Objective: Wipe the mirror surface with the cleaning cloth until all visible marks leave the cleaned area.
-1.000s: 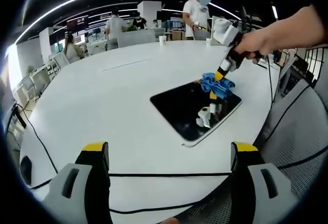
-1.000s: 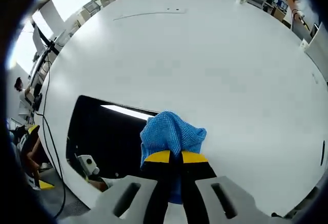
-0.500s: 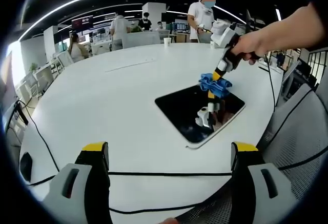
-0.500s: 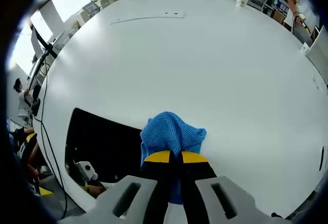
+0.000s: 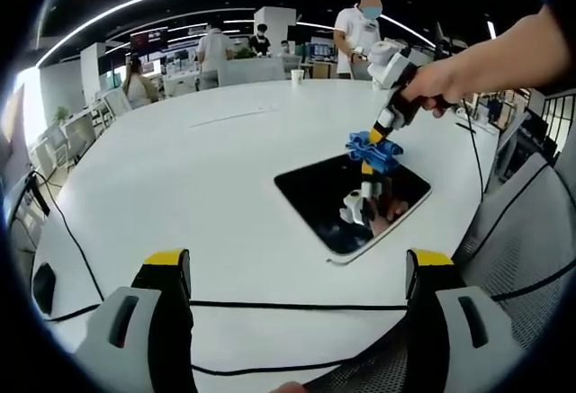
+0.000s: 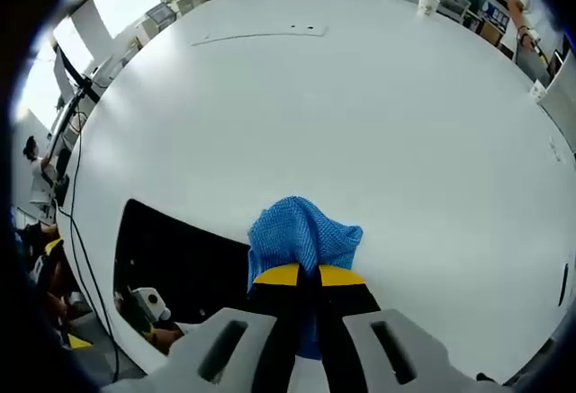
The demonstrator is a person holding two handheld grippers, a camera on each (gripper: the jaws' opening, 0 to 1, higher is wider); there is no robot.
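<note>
The right gripper [image 6: 300,276], jaws clamped on a blue cloth [image 6: 301,231], presses it at the far corner of the dark mirror [image 5: 351,202], right of centre on the white worktop [image 5: 198,177]. The rest of the mirror lies lower left. The left gripper [image 5: 297,272], jaws wide, empty, hangs well back above a black cable [image 5: 297,306].

in the right gripper view the blue cloth [image 6: 301,238] is hiding part of the mirror [image 6: 184,267] and its own lower end is disappearing between the right tongs [image 6: 301,275], while any marks are too faint to tell.
</note>
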